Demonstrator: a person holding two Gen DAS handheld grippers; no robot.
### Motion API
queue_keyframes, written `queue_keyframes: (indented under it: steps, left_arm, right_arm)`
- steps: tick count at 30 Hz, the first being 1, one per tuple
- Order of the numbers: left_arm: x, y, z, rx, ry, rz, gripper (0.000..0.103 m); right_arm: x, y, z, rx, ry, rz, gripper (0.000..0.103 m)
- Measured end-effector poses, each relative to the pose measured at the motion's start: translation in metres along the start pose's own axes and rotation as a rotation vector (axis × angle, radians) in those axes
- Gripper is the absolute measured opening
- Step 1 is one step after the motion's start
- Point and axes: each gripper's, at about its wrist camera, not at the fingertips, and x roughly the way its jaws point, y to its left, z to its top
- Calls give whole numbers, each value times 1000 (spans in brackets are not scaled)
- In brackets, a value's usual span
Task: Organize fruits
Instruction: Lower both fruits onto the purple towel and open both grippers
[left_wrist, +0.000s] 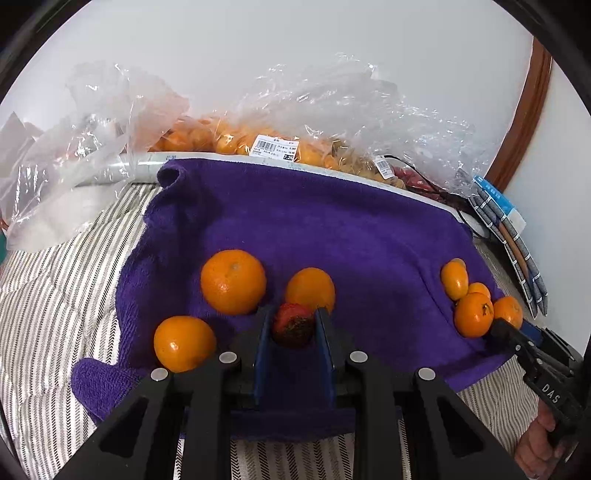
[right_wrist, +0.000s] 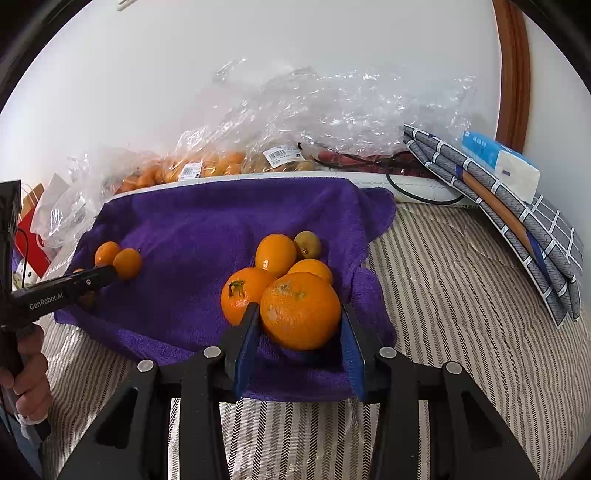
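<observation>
On the wide purple terry towel (right_wrist: 207, 221), we sort fruit by kind: our right gripper (right_wrist: 299, 325) clamps a big round orange mandarin (right_wrist: 300, 310) beside its cluster, our left gripper (left_wrist: 293, 325) pinches a small red strawberry (left_wrist: 293, 323).

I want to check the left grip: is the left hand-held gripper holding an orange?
No, the left hand-held gripper is shut on a small red fruit, not an orange.
</observation>
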Motion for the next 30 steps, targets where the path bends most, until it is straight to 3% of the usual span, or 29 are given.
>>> queue_keyframes:
  steps: [7, 14, 19, 22, 26, 30]
  left_arm:
    - [2, 0, -1, 4, 7, -3, 23]
    - [-1, -5, 0, 20, 6, -23, 38]
    - [-17, -9, 1, 36, -17, -1, 41]
    - [-42, -12, 1, 26, -24, -7, 42]
    - [-88, -27, -8, 87, -104, 46, 59]
    - [-132, -36, -17, 91, -143, 49, 68]
  right_arm:
    - [1, 2, -4, -15, -6, 2, 42]
    - [-2, 0, -5, -6, -17, 32, 49]
    - [-19, -4, -1, 63, -26, 13, 49]
    - [-44, -2, -1, 93, -26, -9, 49]
    - [-84, 4, -2, 102, -16, -27, 49]
    - [-129, 14, -8, 100, -36, -54, 49]
